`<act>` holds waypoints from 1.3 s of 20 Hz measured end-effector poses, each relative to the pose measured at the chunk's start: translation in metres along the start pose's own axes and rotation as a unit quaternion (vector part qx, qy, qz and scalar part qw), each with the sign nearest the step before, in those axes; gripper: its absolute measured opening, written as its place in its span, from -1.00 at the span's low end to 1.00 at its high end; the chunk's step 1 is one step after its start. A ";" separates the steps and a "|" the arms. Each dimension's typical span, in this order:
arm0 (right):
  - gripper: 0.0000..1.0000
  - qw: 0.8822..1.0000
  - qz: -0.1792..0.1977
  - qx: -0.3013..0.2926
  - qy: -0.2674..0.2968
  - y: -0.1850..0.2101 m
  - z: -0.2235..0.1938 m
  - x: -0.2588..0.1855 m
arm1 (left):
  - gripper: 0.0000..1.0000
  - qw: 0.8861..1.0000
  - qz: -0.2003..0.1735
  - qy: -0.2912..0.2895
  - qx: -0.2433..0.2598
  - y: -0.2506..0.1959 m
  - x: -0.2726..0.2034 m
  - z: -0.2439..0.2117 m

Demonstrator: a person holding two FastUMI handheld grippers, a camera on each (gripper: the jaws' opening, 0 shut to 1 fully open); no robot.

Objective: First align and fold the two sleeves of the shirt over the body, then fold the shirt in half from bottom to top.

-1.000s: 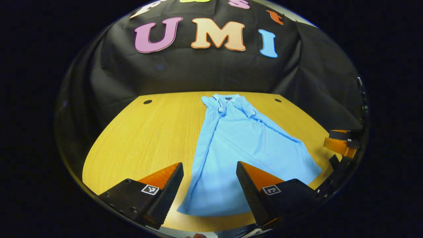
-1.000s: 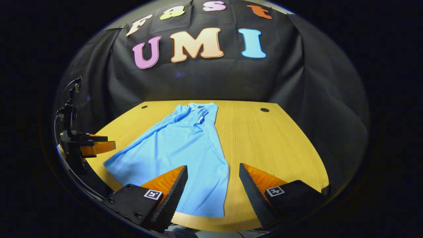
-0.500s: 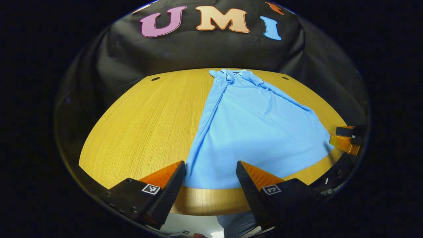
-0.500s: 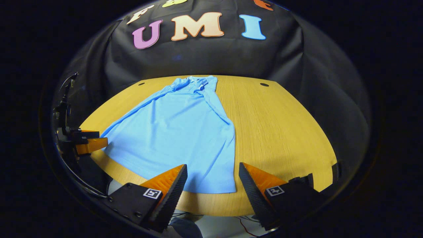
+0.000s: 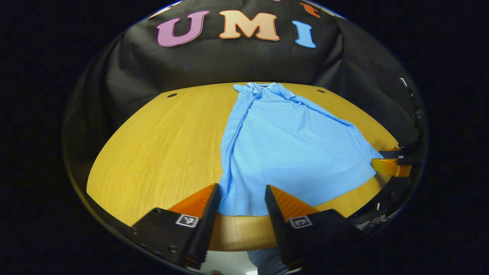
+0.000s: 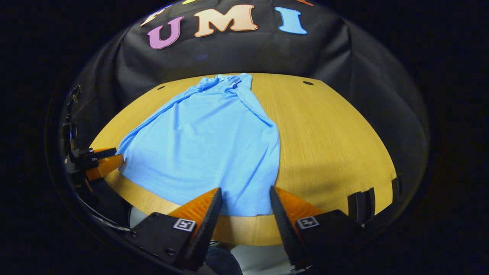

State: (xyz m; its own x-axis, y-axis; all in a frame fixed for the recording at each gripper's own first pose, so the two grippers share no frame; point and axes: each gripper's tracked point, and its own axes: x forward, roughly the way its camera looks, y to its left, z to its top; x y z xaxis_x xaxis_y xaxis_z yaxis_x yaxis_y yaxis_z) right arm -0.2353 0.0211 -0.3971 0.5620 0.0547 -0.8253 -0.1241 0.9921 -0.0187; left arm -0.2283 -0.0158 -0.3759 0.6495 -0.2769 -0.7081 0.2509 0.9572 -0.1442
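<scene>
Both claws, left claw [image 5: 241, 196] and right claw [image 6: 244, 198], have narrowed but remain apart around the shirt [image 5: 286, 149] hem on the bench [image 5: 160, 152], suggesting the bottom-to-top fold is next

a light blue polo shirt [image 5: 282, 152] lies flat and lengthwise on the wooden table [image 5: 160, 145], its collar [image 5: 259, 87] at the far edge, both sleeves already folded in over the body, and its bottom hem [image 6: 229, 208] spread wide along the near edge, not yet folded up.
</scene>
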 end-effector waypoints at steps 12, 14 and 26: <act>-0.94 0.996 0.057 0.070 0.000 0.022 0.019 -0.004 | -1.00 0.990 -0.013 0.071 -0.125 -0.013 0.006 0.007; -0.94 0.995 0.067 0.076 -0.009 0.024 0.039 -0.014 | -1.00 0.988 -0.014 0.073 -0.135 -0.011 0.002 0.021; -0.95 0.988 0.077 0.094 -0.099 0.011 0.185 -0.011 | -1.00 0.991 -0.036 0.004 -0.126 0.011 0.023 0.152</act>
State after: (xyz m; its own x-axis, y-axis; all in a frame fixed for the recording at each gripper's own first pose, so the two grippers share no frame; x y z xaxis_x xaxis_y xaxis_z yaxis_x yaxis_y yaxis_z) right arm -0.0910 0.0526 -0.2837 0.6993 0.2094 -0.6835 -0.0773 0.9727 0.2189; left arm -0.1010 -0.0248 -0.2886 0.6314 -0.3448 -0.6946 0.1078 0.9261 -0.3617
